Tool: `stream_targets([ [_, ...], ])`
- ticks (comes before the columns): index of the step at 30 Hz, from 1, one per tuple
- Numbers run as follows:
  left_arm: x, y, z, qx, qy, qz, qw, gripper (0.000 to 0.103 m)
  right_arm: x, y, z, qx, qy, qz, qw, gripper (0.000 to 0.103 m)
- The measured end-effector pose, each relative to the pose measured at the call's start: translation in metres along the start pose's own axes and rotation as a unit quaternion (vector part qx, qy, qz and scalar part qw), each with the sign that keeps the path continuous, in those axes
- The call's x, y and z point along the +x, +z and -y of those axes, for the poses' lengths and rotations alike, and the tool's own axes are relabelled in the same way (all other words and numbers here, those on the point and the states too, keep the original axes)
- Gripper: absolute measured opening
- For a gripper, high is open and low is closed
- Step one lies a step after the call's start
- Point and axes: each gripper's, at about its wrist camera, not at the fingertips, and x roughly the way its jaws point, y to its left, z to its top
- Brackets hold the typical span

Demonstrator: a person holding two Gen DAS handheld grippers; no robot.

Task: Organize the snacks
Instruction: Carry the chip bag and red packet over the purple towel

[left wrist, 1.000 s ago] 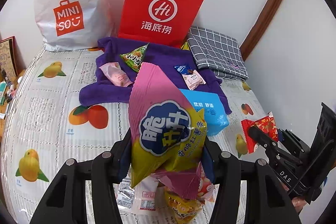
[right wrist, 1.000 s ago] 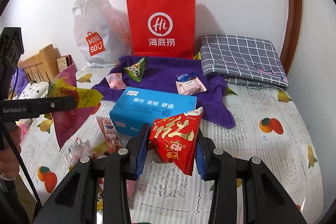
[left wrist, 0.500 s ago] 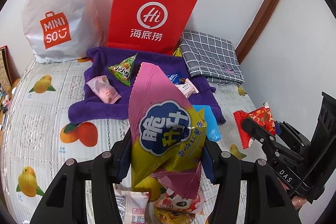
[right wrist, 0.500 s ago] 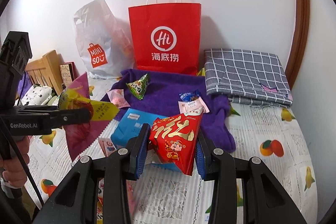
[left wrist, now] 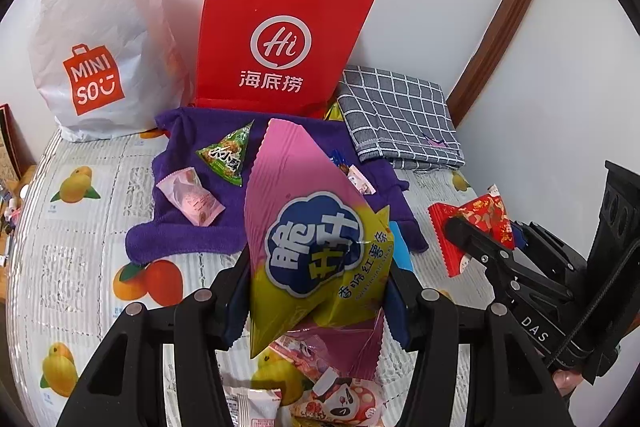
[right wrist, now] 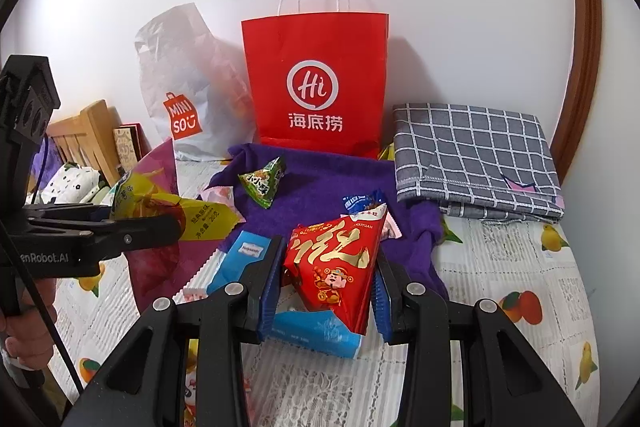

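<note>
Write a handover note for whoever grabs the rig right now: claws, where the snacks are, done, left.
Left claw: shut on the pink-and-yellow chip bag, held above the bed.
Right claw: shut on the red triangular packet, also in the air.
On the purple towel: green triangular packet, pink wrapped snack, two small packets mostly hidden behind the chip bag.
Blue box lies on the fruit-print sheet, with loose snacks near the front edge.
Red paper bag and white plastic bag stand against the wall.
Done: two snacks picked up.
Left: place both, then clear the rest; destination not shown.
</note>
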Motion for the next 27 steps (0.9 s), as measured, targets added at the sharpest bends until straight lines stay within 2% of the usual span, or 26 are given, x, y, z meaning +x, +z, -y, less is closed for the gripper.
stream_targets([
  [8,0.009,0.01,0.0,0.004,0.003,-0.003,1.0,0.053,0.015,0.014,0.007,0.01,0.01,0.0,1.0,0.039],
  [27,0.035,0.043,-0.031,-0.02,0.023,-0.006,0.9995,0.053,0.059,0.046,0.027,0.025,0.026,-0.013,0.999,0.039],
])
